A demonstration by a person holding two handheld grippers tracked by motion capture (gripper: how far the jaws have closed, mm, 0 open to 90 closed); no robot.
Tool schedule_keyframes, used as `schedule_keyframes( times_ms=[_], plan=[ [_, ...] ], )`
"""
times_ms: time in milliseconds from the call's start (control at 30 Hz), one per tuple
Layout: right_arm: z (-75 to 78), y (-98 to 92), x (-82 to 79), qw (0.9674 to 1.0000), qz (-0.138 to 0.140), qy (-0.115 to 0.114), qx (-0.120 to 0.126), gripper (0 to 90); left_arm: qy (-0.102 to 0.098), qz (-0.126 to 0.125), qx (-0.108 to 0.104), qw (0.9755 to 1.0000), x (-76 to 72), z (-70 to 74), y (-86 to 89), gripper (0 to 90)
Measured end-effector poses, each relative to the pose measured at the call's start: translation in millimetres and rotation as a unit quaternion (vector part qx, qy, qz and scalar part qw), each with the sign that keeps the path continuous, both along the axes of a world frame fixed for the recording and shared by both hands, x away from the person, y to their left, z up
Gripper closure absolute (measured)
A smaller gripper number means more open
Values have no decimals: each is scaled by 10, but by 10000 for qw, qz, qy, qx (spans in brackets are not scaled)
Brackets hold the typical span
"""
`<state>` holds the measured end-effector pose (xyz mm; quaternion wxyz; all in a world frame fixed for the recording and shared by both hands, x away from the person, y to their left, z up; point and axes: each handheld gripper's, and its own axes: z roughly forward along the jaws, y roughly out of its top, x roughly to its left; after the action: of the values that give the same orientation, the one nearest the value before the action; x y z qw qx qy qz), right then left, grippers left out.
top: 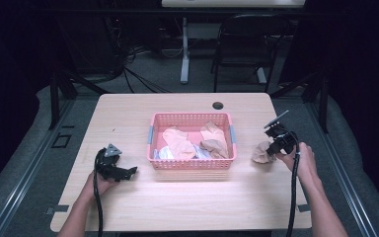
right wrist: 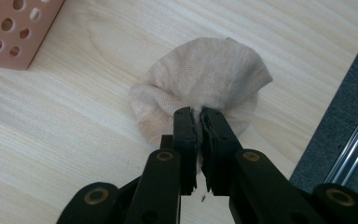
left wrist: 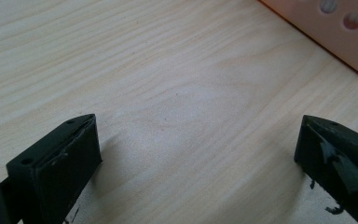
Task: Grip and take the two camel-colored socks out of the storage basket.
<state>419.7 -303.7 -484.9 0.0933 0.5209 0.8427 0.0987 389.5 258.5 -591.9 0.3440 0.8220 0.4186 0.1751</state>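
A beige sock (right wrist: 200, 77) lies bunched on the wooden table to the right of the pink basket (top: 192, 163). My right gripper (right wrist: 199, 116) is shut on a pinch of its fabric; in the high view the right gripper (top: 275, 146) sits just right of the sock (top: 262, 153). The basket holds several pale socks and cloths (top: 180, 143). My left gripper (top: 128, 172) rests low over the table left of the basket, and in its own view the left gripper (left wrist: 198, 135) stands wide open with bare wood between the jaws.
The table's right edge (right wrist: 307, 140) runs close beside the sock, with grey floor beyond it. A corner of the basket (right wrist: 14, 32) is to the sock's left. A cable hole (top: 217, 105) lies behind the basket. Bare wood (top: 192, 202) spans the front of the table.
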Motion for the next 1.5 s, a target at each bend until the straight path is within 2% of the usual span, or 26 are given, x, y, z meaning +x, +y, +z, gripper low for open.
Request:
schedule_keyframes(
  times_ms=[100, 200, 233, 300, 367, 400, 500, 567, 600, 633, 700, 733, 833, 867, 1033, 1067, 1100, 1267, 1500],
  plan=[
    [-48, 21, 5, 9999, 50, 111, -12, 845, -1, 0, 0, 10000, 0, 0, 0, 0],
    [-100, 38, 1, 9999, -9, 87, 97, 843, -1, 0, 1, 10000, 0, 0, 0, 0],
    [-98, 30, 13, 9998, 83, 175, 31, 841, -1, -1, 0, 10000, 0, 0, 0, 0],
    [-129, 39, 8, 9998, 5, 163, 134, 837, 0, -4, 4, 10000, 0, 0, 1, 0],
    [-108, 29, 18, 9995, 126, 282, 20, 817, 1, -1, 0, 10000, 0, 0, 0, 0],
    [-113, 29, 10, 9997, 75, 194, 84, 796, 0, -1, 0, 10000, 0, 0, 0, 0],
    [-76, 17, 4, 9997, 101, 175, 146, 690, 1, -5, 6, 10000, 0, 1, 1, 0],
    [-53, 11, -6, 9996, 61, 135, 250, 582, 0, -1, -1, 10000, 0, 0, 0, 0],
    [-38, 6, -6, 9997, 63, 122, 213, 531, -1, -1, 0, 10000, 0, 0, 0, 0],
    [-42, 9, -17, 9995, -16, 22, 307, 479, 0, -4, 6, 10000, 0, 1, 1, 0],
    [-15, 2, -17, 9994, -19, 9, 350, 375, 1, -2, 0, 10000, 0, 0, 0, 0],
    [-16, 1, -23, 9989, -87, -41, 462, 330, 0, -1, -2, 10000, 0, 0, 0, 0],
    [31, -13, -16, 9990, -31, 53, 438, 216, 0, -1, 0, 10000, 0, 0, 0, 0],
    [31, -13, -16, 9990, -31, 53, 438, 216, 0, -1, 0, 10000, 0, 0, 0, 0],
    [123, -14, -27, 9986, -65, -52, 531, 36, 0, -3, -1, 10000, 0, 0, 0, 0],
    [129, -3, -31, 9982, -124, -108, 582, 18, 1, -2, 0, 10000, 0, 0, 0, 0],
    [161, -5, -23, 9985, -38, -53, 535, 12, 1, -2, 0, 10000, 0, 0, 0, 0],
    [303, 28, -2, 9981, -57, -221, 573, 0, 1, -2, 2, 10000, 0, 0, 0, 0],
    [552, 99, 86, 9982, -47, -407, 437, 0, -1, -13, 9, 10000, 2, 1, 2, 0]
  ],
)
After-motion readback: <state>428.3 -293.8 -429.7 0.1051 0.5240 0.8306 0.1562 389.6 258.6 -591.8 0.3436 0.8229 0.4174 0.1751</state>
